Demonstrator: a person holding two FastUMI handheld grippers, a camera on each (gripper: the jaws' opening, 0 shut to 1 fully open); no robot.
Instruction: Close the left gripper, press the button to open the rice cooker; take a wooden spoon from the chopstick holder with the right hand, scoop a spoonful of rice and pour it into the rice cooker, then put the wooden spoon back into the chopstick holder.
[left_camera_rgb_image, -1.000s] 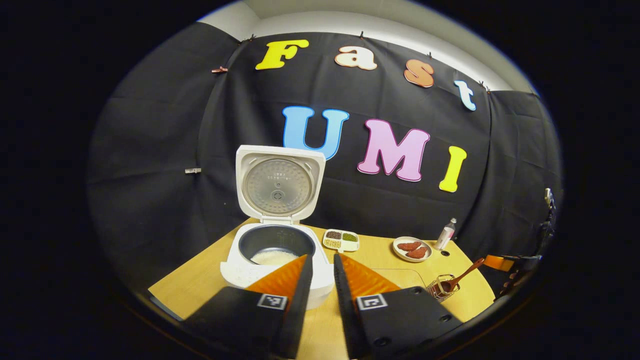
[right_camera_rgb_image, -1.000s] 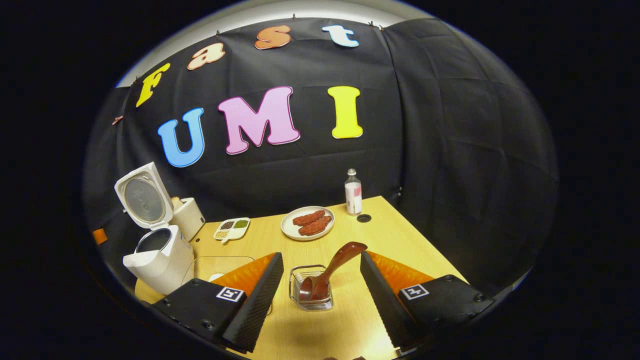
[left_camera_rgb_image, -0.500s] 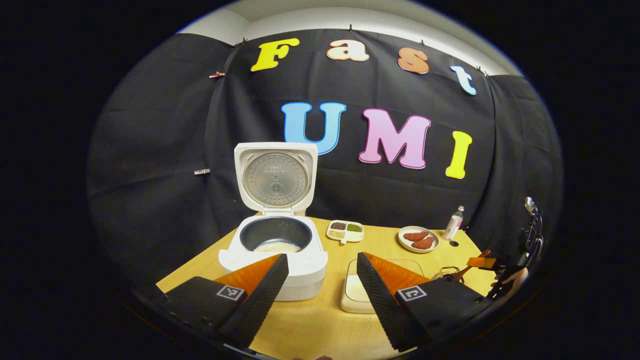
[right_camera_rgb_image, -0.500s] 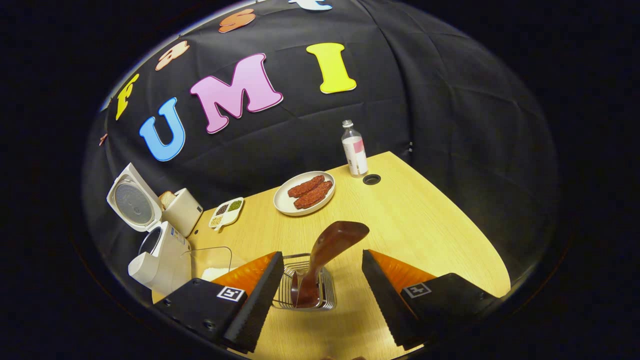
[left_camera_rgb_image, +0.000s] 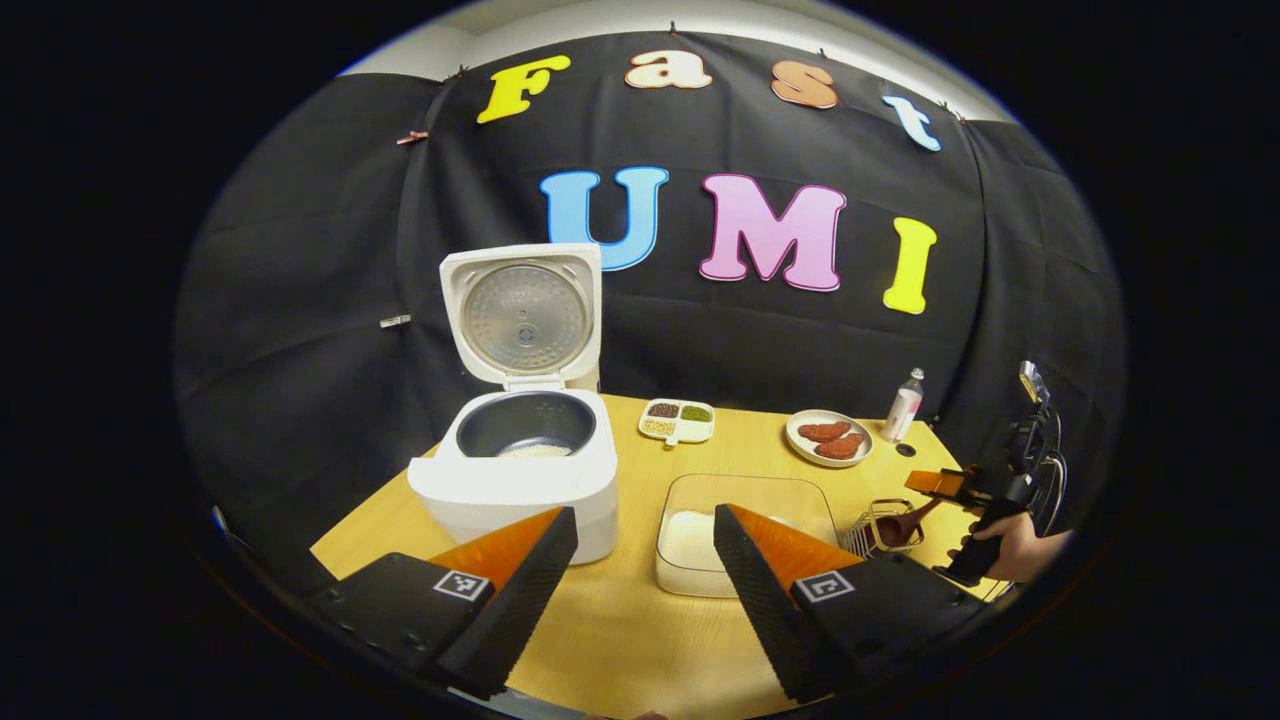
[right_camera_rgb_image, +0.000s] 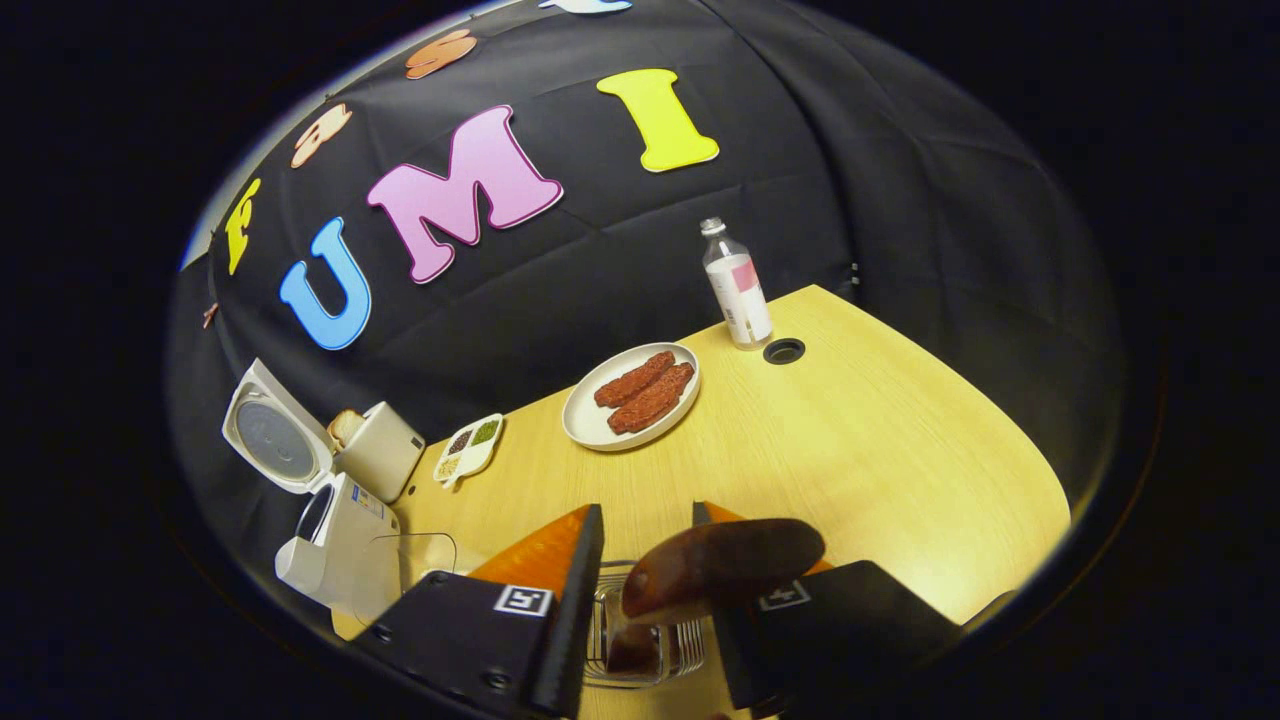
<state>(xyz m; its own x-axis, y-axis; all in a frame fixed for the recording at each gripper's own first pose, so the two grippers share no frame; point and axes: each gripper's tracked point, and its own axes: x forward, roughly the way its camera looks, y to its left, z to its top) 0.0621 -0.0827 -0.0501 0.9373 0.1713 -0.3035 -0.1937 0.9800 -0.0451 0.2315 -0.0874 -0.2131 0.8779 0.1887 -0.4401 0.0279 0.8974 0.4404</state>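
Rice cooker (left_camera_rgb_image: 512, 470) lid is up and there's rice in the pot, so the button step looks done. We're on the spoon pickup.

Right gripper (right_camera_rgb_image: 645, 585) sits over the wire chopstick holder (right_camera_rgb_image: 640, 640), fingers narrowed around the wooden spoon (right_camera_rgb_image: 720, 570). The spoon's upper end leans between them. We can't tell whether both fingers actually press on it; the near end blocks the contact. From the left gripper view the right gripper (left_camera_rgb_image: 945, 487) is at the holder (left_camera_rgb_image: 885, 525) by the table's right edge, with a hand (left_camera_rgb_image: 1010, 545) on it.

Left gripper (left_camera_rgb_image: 640, 560) is wide open, holding nothing, hovering over the table (left_camera_rgb_image: 620, 640) in front of the cooker and the clear rice tray (left_camera_rgb_image: 745, 530).

Handling, our read: the spoon is light, rigid and smooth-finished, so likely a bit slippery. Grip the handle across its flat faces, high enough to clear the holder's rim. Lift straight up, since the light wire holder could tip or drag along.
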